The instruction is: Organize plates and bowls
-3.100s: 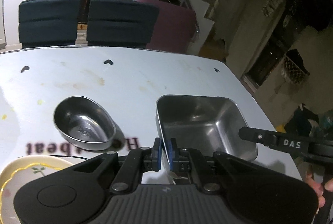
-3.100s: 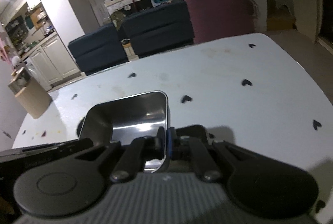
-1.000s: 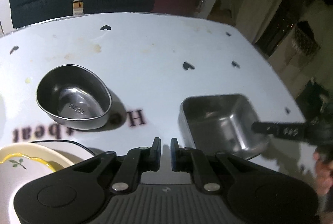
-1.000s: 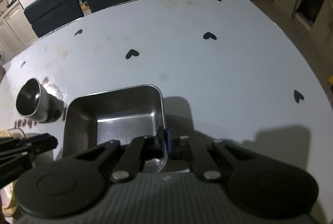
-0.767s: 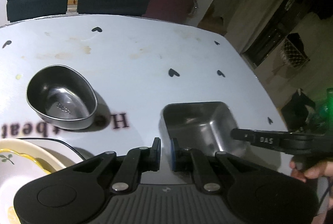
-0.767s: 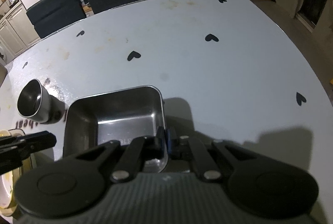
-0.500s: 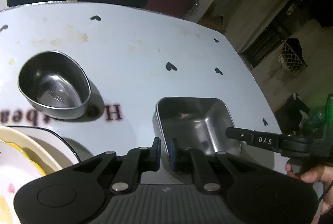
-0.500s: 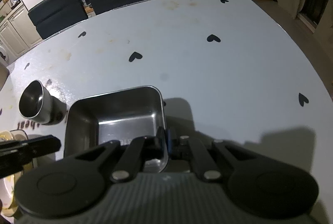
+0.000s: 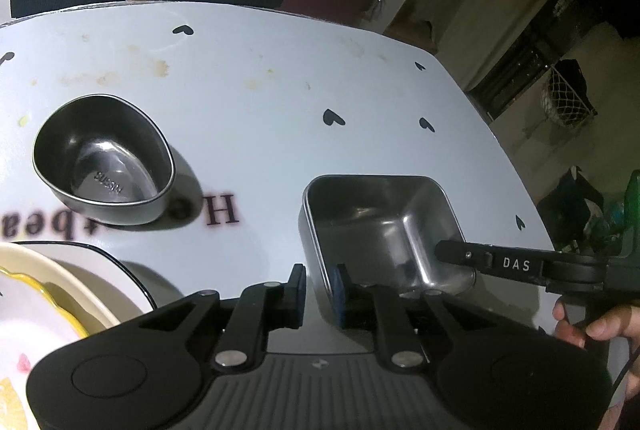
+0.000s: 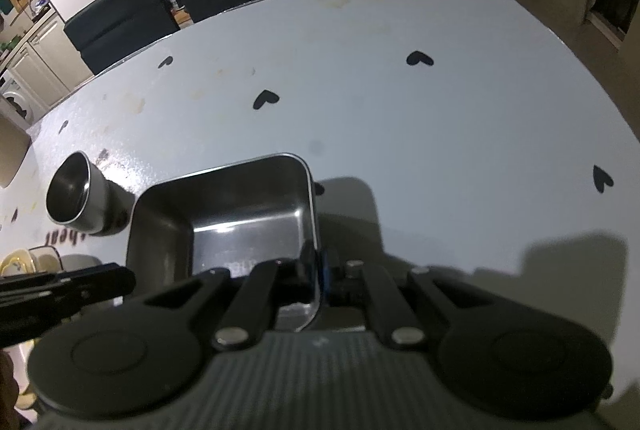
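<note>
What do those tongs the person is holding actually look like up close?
Both are matte black plastic. The left tongs have two linked arms with silver pivot pins, a ribbed grey body behind, round black discs at the sides and blue pads on the fingertips. The right tongs are built alike; one arm carries white letters "DAS" in the left view.

A: What differs from three seconds ago?

B: The tray sits farther from the bowl, with two printed hearts now showing beyond it.

A: And the left gripper?

B: Back then it was clamped on the tray's left wall. A second ago it was off the tray; now its jaws straddle that wall, opening, pads not pressing.

A: The plates?

B: More of them shows at lower left.
</note>
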Demonstrator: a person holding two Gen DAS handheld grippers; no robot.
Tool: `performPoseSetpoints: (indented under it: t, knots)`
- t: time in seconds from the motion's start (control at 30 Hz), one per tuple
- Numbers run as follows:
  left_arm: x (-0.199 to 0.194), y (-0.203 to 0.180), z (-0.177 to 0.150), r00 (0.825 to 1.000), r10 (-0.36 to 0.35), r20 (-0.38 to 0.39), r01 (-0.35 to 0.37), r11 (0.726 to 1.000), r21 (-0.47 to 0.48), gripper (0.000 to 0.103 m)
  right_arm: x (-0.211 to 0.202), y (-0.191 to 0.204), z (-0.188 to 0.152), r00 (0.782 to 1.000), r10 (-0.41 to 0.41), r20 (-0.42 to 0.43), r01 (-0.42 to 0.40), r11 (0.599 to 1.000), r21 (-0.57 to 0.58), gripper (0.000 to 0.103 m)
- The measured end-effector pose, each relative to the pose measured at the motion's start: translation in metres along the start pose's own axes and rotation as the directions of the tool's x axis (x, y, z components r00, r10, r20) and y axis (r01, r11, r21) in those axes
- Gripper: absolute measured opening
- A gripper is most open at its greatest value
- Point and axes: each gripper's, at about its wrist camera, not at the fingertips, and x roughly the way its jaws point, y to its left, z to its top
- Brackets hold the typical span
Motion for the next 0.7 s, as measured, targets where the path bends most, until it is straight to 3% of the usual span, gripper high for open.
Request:
performPoseSetpoints:
  t: [0.2, 0.33, 0.4, 0.53, 0.63, 0.7]
  knots:
    - [-0.003, -0.001, 0.002, 1.0, -0.014, 0.005, 0.014, 1.0, -0.004, 0.027, -0.005, -0.004, -0.002, 1.0, 0.014, 0.008, -0.014, 1.0, -0.012, 0.009]
    - [-0.009, -0.003, 0.002, 1.0, -0.026, 0.012, 0.026, 1.0, 0.002, 0.04, -0.012, -0.004, -0.004, 1.0, 0.01, 0.022, -0.01, 1.0, -0.016, 0.022]
    - [-0.012, -0.005, 0.002, 0.999, -0.031, 0.016, 0.031, 0.999, 0.007, 0.047, -0.017, -0.004, -0.006, 0.999, 0.01, 0.031, -0.009, 1.0, -0.018, 0.031]
    - [-0.023, -0.005, 0.002, 0.998, -0.039, 0.044, 0.038, 0.999, 0.014, 0.077, -0.03, -0.004, -0.009, 0.998, 0.001, 0.06, 0.0, 1.0, -0.027, 0.046]
    - [-0.034, -0.004, 0.004, 0.997, -0.036, 0.075, 0.034, 0.999, 0.029, 0.098, -0.039, -0.005, -0.008, 0.995, 0.0, 0.095, 0.001, 1.0, -0.017, 0.065]
    - [-0.045, 0.0, 0.005, 0.993, -0.04, 0.111, 0.037, 0.999, 0.029, 0.101, -0.047, -0.003, -0.008, 0.991, -0.02, 0.13, 0.023, 1.0, -0.017, 0.08]
